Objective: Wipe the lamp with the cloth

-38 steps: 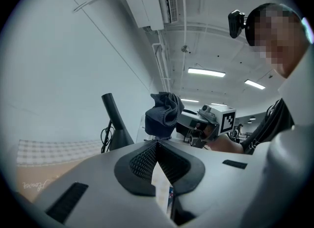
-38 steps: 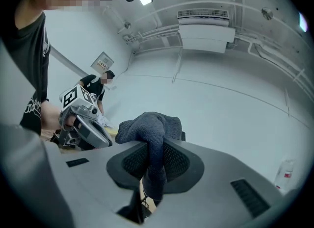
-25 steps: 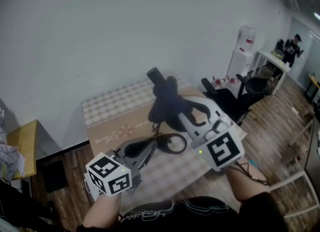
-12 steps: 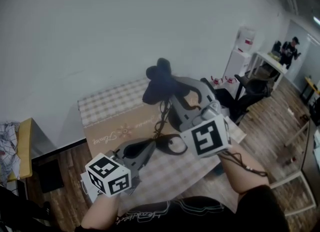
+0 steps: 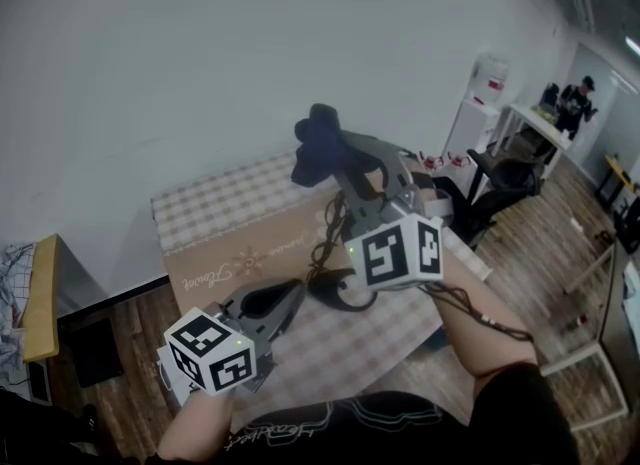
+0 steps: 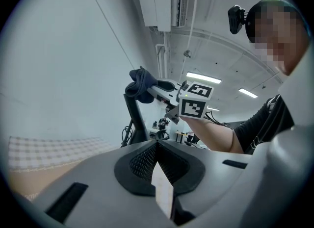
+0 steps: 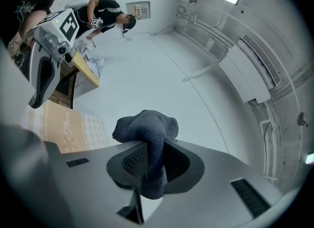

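Your right claw is clamped on the dark cloth, which bulges in a wad above the jaws with only a short tail hanging through them. In the left gripper view that wad sits at the very top of the lamp, seemingly against it. The lamp's head is hidden under the fabric, so you cannot confirm contact from any view. The lamp stands on the counter, its ring base just ahead of your left claw. That claw has its jaws together with nothing in them and rests low by the base without touching it. The main risk is tipping. You are working at the highest point of a thin stem with nothing steadying the base, so a sideways push would likely rock the lamp or slide it across the tablecloth. Brace the base with the left claw before you press. The second risk is the cloth pulling free, because the bite looks narrow and a dragging stroke down the stem could tug it out. Watch also that the hard jaw tips do not ride past the wad and scrape the lamp. The cord coiled by the base could snag if the lamp shifts.
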`<state>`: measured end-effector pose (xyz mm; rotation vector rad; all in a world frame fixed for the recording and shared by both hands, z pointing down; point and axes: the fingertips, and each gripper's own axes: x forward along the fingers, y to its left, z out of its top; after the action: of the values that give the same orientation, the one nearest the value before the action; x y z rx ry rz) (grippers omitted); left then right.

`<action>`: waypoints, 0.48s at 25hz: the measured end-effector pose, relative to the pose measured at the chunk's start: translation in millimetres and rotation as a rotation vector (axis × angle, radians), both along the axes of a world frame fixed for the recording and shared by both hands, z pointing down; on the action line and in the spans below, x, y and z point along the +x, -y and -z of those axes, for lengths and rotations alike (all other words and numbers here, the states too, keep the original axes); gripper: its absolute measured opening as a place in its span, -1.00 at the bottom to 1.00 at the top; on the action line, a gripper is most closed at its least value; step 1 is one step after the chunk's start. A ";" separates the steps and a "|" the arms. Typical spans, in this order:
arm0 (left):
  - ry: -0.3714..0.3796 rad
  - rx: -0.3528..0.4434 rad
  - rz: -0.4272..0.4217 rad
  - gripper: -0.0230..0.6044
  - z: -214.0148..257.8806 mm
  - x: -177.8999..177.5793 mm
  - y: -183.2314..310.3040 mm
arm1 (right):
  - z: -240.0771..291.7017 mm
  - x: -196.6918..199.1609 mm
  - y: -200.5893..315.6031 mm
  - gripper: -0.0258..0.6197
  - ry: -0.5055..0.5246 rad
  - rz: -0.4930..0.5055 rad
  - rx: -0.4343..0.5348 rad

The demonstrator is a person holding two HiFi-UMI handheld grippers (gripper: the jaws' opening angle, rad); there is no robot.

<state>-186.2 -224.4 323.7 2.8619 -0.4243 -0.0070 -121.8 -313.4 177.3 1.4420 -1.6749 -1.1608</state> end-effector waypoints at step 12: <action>-0.009 -0.024 0.005 -0.93 -12.5 -8.9 8.1 | -32.7 6.8 22.3 -0.74 -0.026 -0.064 -0.063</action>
<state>-195.0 -232.5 336.2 2.8360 -0.4275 -0.0155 -114.9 -335.7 210.0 1.4248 -1.6216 -1.0778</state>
